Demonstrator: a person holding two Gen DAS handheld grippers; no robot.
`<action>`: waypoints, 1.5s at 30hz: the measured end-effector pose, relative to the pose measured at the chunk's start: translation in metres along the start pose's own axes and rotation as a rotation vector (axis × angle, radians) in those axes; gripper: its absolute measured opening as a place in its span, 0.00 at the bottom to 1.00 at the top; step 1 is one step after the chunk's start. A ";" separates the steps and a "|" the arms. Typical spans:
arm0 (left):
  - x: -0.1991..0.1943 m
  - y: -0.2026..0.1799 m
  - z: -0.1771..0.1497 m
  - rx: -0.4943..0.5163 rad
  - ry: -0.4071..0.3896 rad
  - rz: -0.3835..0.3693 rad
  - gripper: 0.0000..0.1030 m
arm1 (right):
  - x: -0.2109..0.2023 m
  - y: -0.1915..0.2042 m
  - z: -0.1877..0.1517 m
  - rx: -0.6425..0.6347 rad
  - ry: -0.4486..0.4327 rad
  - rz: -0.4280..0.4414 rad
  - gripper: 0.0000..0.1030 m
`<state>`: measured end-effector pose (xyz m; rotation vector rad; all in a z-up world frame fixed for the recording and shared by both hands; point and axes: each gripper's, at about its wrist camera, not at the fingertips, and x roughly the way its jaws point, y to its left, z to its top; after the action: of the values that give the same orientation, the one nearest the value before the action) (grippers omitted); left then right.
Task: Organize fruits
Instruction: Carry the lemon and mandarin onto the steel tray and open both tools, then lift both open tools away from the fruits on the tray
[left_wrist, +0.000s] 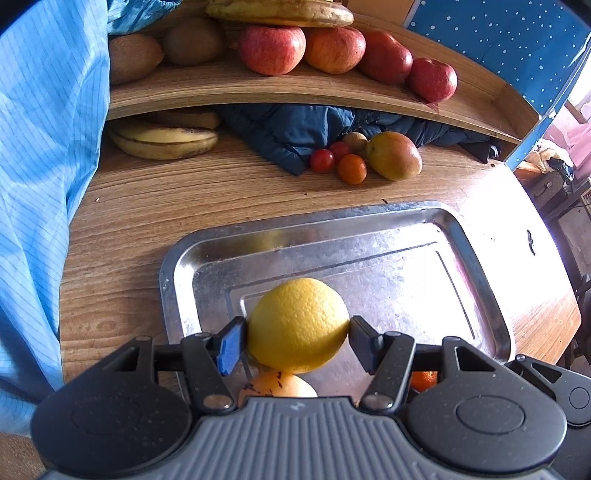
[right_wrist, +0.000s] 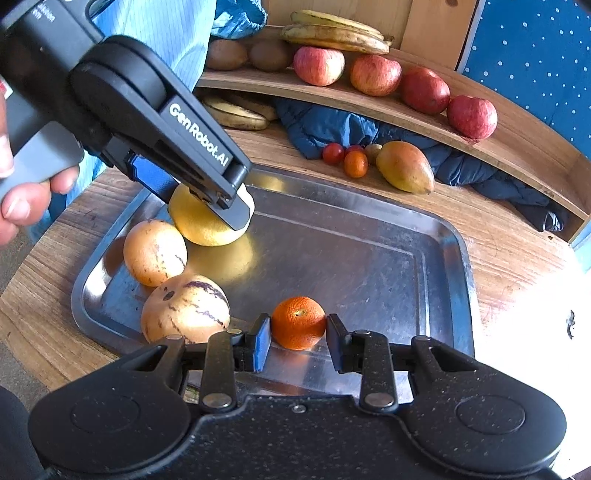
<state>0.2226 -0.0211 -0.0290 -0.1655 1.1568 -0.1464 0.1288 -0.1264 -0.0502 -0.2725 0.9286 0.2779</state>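
Blue jacket (right_wrist: 332, 127) under wooden shelf (right_wrist: 517, 147)

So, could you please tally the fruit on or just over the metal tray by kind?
Yellow citrus, held in the left gripper: 1
Striped pale-orange fruit: 2
Mandarin, flanked by the fingers of the right gripper: 1
Total on or over the tray: 4
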 end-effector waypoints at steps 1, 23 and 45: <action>-0.001 0.000 0.000 0.000 -0.001 0.001 0.64 | 0.000 0.000 0.000 0.002 0.000 0.000 0.33; -0.049 0.031 -0.037 0.068 -0.103 -0.019 0.99 | -0.029 -0.008 -0.003 0.094 0.032 -0.020 0.96; -0.056 0.024 -0.074 0.280 0.001 -0.013 1.00 | -0.035 -0.016 -0.008 0.092 0.115 0.023 0.99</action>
<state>0.1332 0.0097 -0.0130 0.0744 1.1245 -0.3174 0.1084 -0.1477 -0.0242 -0.1948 1.0558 0.2415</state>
